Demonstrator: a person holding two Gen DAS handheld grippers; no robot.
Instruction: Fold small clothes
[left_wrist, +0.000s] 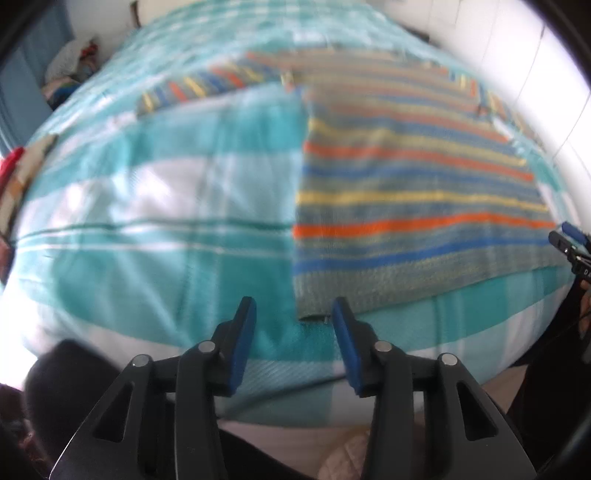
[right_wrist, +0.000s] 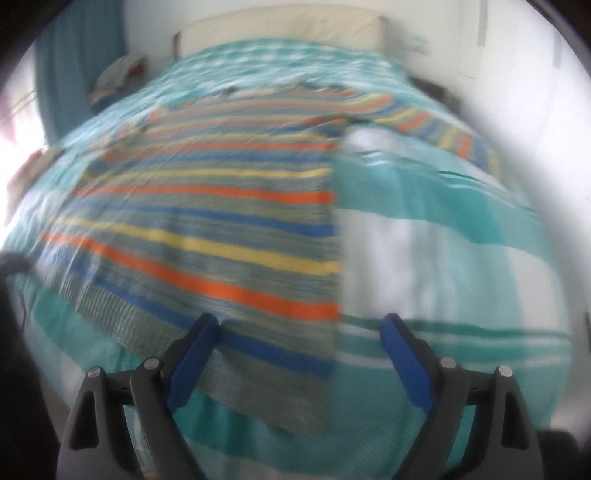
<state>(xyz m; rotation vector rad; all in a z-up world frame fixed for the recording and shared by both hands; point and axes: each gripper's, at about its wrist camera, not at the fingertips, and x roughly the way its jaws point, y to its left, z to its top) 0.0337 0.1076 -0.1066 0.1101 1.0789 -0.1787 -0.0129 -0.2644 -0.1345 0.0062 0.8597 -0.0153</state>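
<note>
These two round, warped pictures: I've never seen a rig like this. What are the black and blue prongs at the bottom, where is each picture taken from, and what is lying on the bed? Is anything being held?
A person holds a two-finger gripper in each hand, and each gripper carries a wide-angle camera that looks forward along its fingers, which is why the pictures bulge. One picture comes from the left gripper, the other from the right gripper. The black prongs with blue pads are each gripper's own fingers.

On the bed lies a teal and white checked bedspread. Spread flat on it is a striped sweater in blue, yellow and orange, one sleeve stretched out sideways.

Nothing is held: both grippers are open, above the sweater's hem. The pictures are blurred, so finer detail cannot be told.
</note>
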